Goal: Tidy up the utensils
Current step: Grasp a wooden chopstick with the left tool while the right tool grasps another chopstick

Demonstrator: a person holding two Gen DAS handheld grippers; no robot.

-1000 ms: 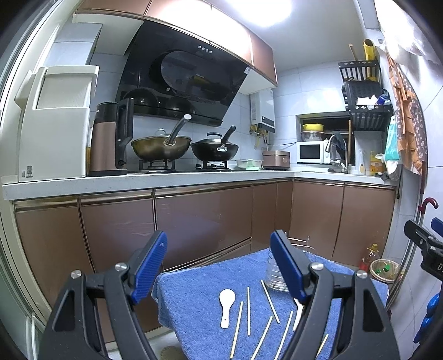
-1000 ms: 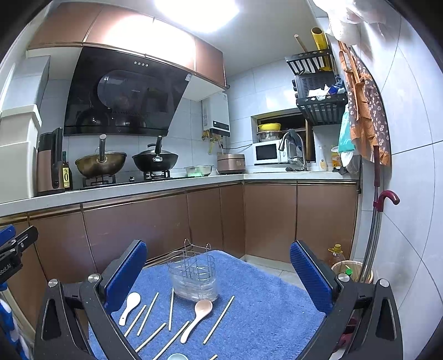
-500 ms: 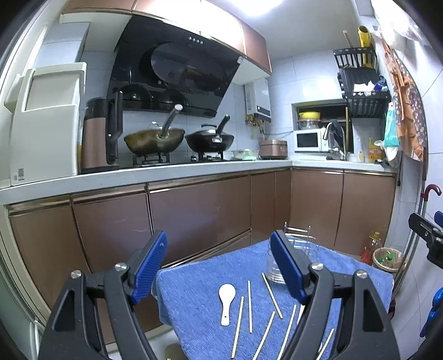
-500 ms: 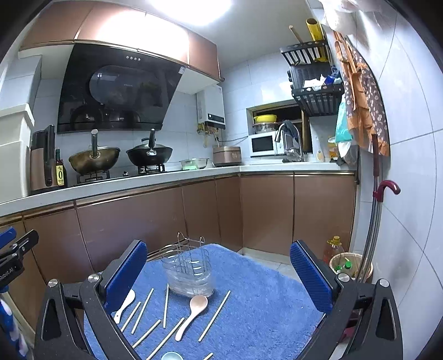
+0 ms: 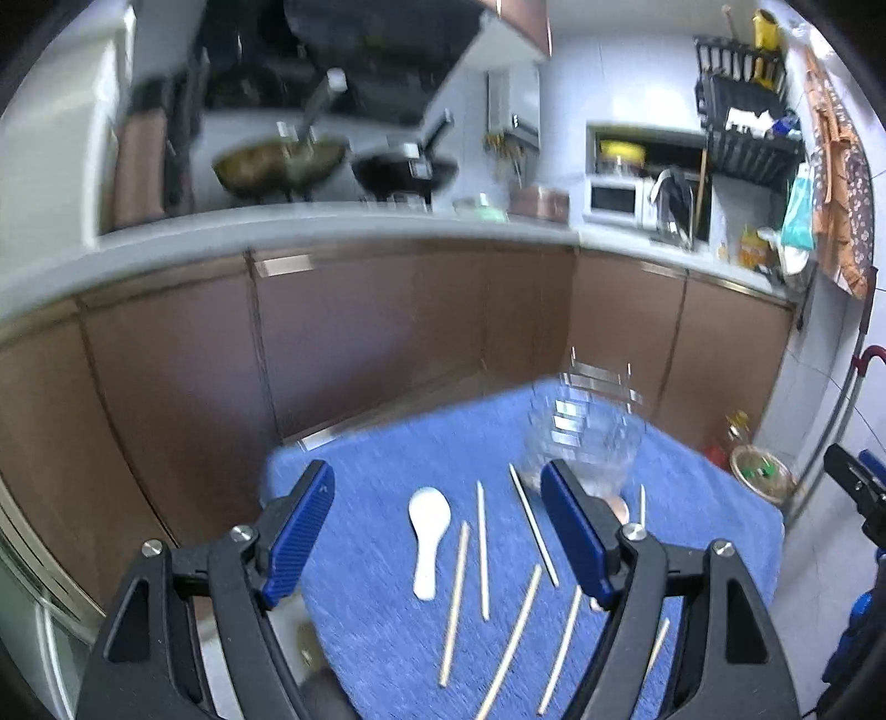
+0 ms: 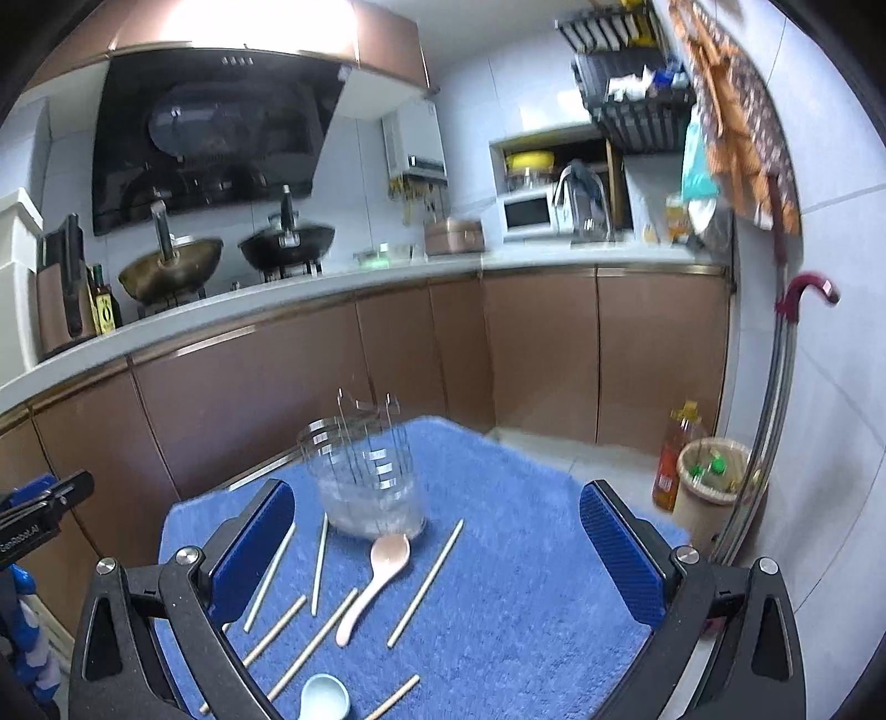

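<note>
Nothing looks sorted yet: the wire utensil holder (image 6: 362, 476), mid-frame on the blue towel (image 6: 526, 581), appears empty. The chopsticks (image 6: 423, 584), pink spoon (image 6: 376, 581), white spoon (image 5: 427, 531) and pale blue spoon (image 6: 325, 695) lie loose below it. Left tool (image 5: 437, 540) and right tool (image 6: 437, 559) both gape wide, holding nothing.

Kitchen in view: a pale countertop (image 6: 343, 288) wraps the corner over brown cabinet doors (image 6: 542, 354), with two woks (image 6: 171, 268) sitting on the stove under a black range hood (image 6: 216, 127). White tiled walls (image 6: 830, 387) all round, a bright ceiling light (image 6: 266, 22) glaring overhead, a white microwave (image 6: 529, 213) back by the faucet and a black wire rack (image 6: 637, 105) up on the wall. Down on the pale floor, a small bin (image 6: 714, 476) stands with an oil bottle (image 6: 673, 454) just beside it, and a red-handled umbrella (image 6: 797, 299) leans on the right wall.
</note>
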